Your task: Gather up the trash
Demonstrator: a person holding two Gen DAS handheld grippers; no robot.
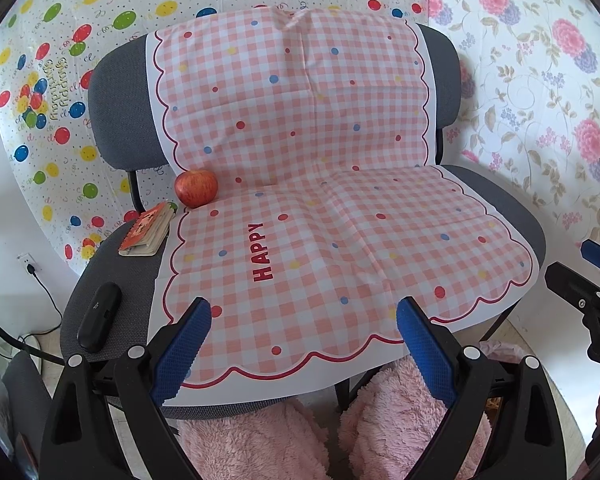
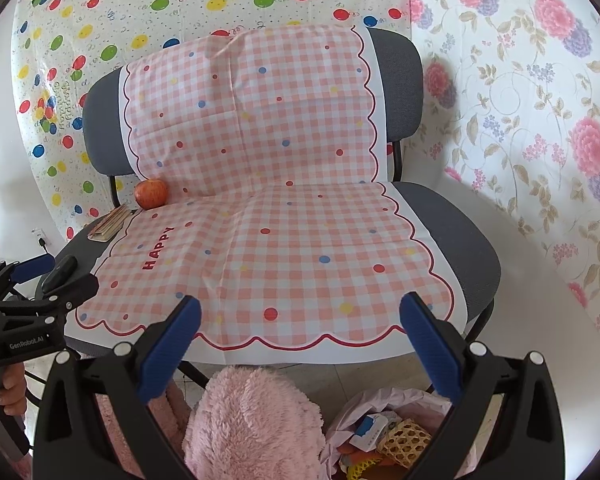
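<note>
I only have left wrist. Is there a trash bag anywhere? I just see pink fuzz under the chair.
Observer: Yes. The right wrist view shows a pink trash bag on the floor, in front of the chair.
Operator: Anything in it?
Observer: Yes, it holds a woven yellow piece and a blue-and-white packet.
Operator: Right hand-held gripper state?
Observer: The right hand-held gripper is open with nothing between its fingers.
</note>
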